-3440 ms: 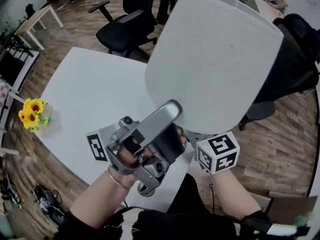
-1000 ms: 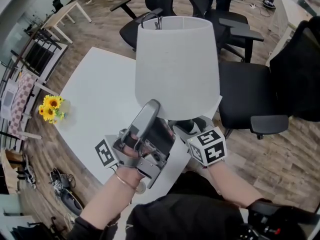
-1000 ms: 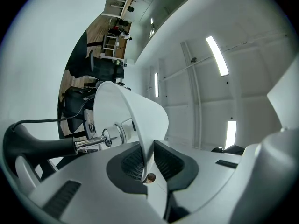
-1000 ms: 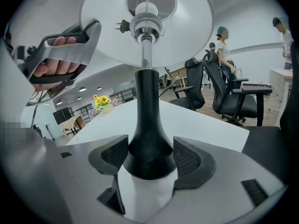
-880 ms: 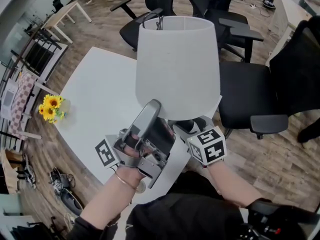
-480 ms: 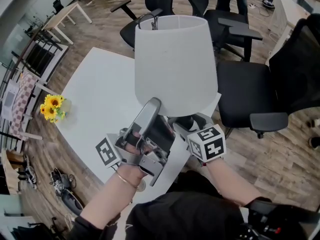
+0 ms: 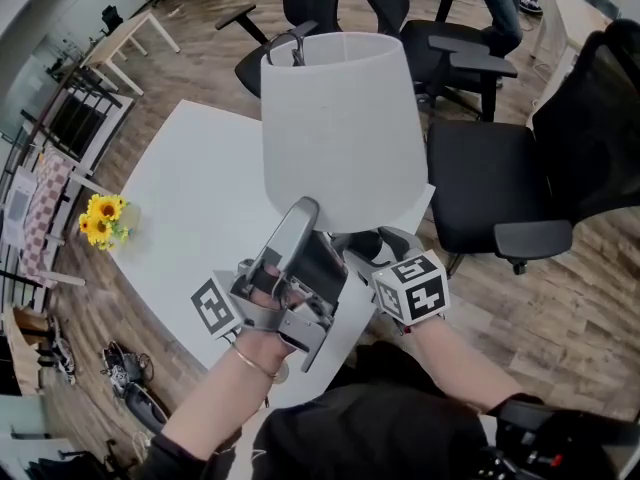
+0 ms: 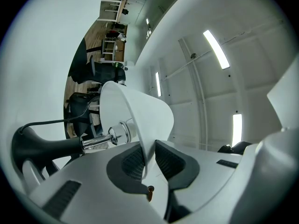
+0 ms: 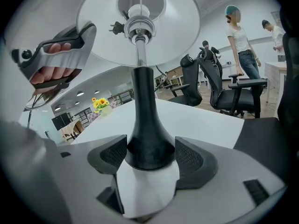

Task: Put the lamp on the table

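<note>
The lamp stands upright on the white table (image 7: 190,188), close to the near edge. Its white shade (image 7: 340,128) hides most of the black base (image 7: 366,240). My left gripper (image 7: 310,210) reaches up to the shade's lower rim. In the left gripper view the rim (image 8: 148,146) lies between the pads of that gripper (image 8: 148,160), whose jaws are opening; I see no gap there. My right gripper (image 9: 150,155) is shut on the flared black base (image 9: 149,139), a pad against each side. The same view shows the shade's underside (image 9: 140,31) and bulb socket.
A small vase of yellow flowers (image 7: 100,223) sits at the table's left edge. Black office chairs (image 7: 490,188) stand beyond the table on the wooden floor. People (image 9: 240,41) are in the background. A plug (image 9: 117,28) hangs under the shade.
The lamp, earlier tilted and lifted near the camera, now stands upright on the table. Over the last second it has shifted slightly left; both grippers stay at its rim and base.
</note>
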Demonstrator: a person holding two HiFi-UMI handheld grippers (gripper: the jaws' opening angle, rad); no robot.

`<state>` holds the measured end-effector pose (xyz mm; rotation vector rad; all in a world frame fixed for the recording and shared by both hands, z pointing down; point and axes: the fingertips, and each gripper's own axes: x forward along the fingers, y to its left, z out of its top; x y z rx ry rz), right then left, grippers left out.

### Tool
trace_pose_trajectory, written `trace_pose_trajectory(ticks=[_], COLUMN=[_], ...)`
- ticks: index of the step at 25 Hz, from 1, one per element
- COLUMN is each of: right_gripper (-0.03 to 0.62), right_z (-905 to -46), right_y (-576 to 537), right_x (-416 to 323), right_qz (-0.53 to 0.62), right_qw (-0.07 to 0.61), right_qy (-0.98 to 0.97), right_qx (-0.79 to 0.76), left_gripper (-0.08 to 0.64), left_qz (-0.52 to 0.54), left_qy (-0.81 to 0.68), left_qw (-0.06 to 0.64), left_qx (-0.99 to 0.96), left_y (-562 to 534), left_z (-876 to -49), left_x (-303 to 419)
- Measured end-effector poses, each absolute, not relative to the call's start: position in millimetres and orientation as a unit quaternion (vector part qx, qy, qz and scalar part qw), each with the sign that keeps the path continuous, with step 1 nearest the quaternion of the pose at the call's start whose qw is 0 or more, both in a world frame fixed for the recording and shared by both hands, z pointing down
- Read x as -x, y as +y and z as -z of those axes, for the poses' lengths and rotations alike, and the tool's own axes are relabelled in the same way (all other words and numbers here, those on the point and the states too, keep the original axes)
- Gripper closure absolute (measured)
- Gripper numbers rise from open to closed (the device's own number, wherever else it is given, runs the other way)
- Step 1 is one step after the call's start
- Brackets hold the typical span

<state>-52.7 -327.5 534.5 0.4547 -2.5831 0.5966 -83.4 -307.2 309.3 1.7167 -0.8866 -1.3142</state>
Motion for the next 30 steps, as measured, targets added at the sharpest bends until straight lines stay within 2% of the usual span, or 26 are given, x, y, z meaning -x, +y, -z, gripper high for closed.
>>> trace_pose_trajectory(ticks=[13,17,18,20,22,23,26,30], right_gripper=[0.265,0.291,0.307,0.398,0.403,0.426,0.558,0.571], right_z=[-539,-530,-527,-523,-521,-520,-513,-505], right_y=[-326,-322,-323,-326,-327,-327,-325,-313], right_x=[43,24,17,4,-5,-8,-21,-34], right_qz=[-0.229,-0.222,-0.222,-0.217,-0.217,-0.217,-0.215,-0.227], right_qw=[0.238,0.226,0.222,0.217,0.211,0.207,0.194,0.172], right_qy=[-0.924,-0.920,-0.918,-0.910,-0.906,-0.904,-0.901,-0.900], right_qx=[-0.195,-0.229,-0.244,-0.277,-0.297,-0.304,-0.322,-0.331], left_gripper=[0.500,0.500,0.499,0.497,0.495,0.495,0.494,0.486], left_qz=[0.501,0.495,0.494,0.493,0.493,0.492,0.488,0.480], left_qy=[-0.346,-0.348,-0.348,-0.345,-0.345,-0.345,-0.344,-0.344], left_qw=[0.401,0.396,0.397,0.400,0.403,0.404,0.405,0.417], left_qx=[-0.685,-0.691,-0.691,-0.691,-0.690,-0.690,-0.692,-0.691], left_y=[-307,-304,-304,-304,-303,-303,-304,-303], left_z=[-311,-312,-312,-312,-313,-314,-314,-316], left_x=[84,82,82,82,84,85,86,84])
